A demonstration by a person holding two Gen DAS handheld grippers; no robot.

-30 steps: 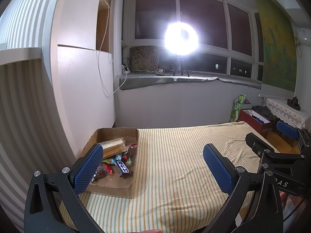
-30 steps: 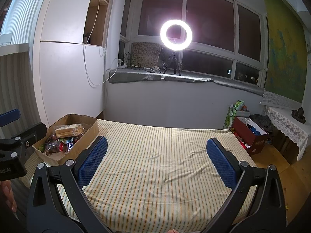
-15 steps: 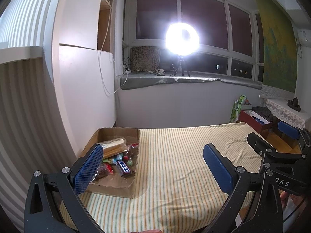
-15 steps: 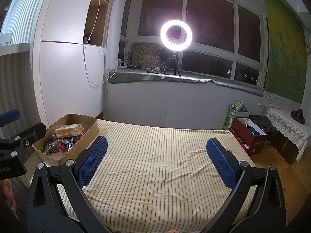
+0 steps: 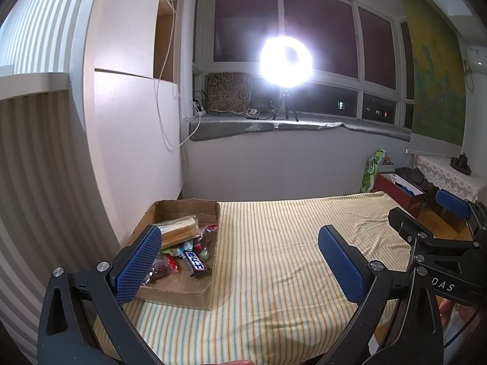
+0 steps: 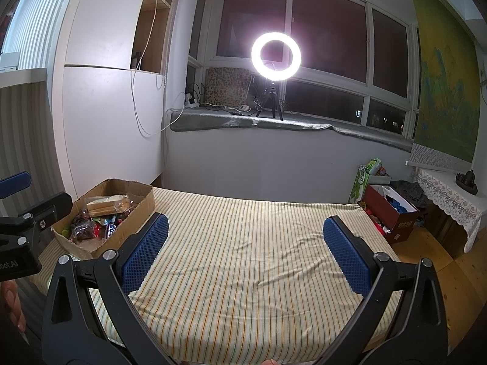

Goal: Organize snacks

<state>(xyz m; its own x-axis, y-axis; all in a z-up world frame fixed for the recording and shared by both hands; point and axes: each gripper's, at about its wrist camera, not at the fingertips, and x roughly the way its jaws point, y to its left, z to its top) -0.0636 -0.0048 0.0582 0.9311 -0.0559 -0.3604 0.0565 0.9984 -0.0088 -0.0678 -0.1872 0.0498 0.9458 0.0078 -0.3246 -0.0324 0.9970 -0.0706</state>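
A shallow cardboard box (image 5: 185,295) (image 6: 143,200) sits at the left end of the striped table (image 5: 274,258) (image 6: 243,258). It holds several wrapped snacks, among them a pack of sliced bread (image 5: 179,231) (image 6: 106,203) and a blue candy bar (image 5: 196,263). My left gripper (image 5: 240,258) hovers open over the near edge, its left pad in front of the box. My right gripper (image 6: 245,252) stands open above the bare cloth, right of the box. Nothing is between either pair of fingers.
A bright ring light (image 6: 276,54) on a tripod stands on the window ledge. White cupboards (image 5: 134,140) flank the left side. On the floor at right are a red box (image 6: 392,213), a green bag (image 6: 362,182) and a lace-covered side table (image 6: 447,194).
Both views have barely shifted. The right gripper, seen in the left wrist view, has drifted slightly right. Nothing was taken hold of or let go.
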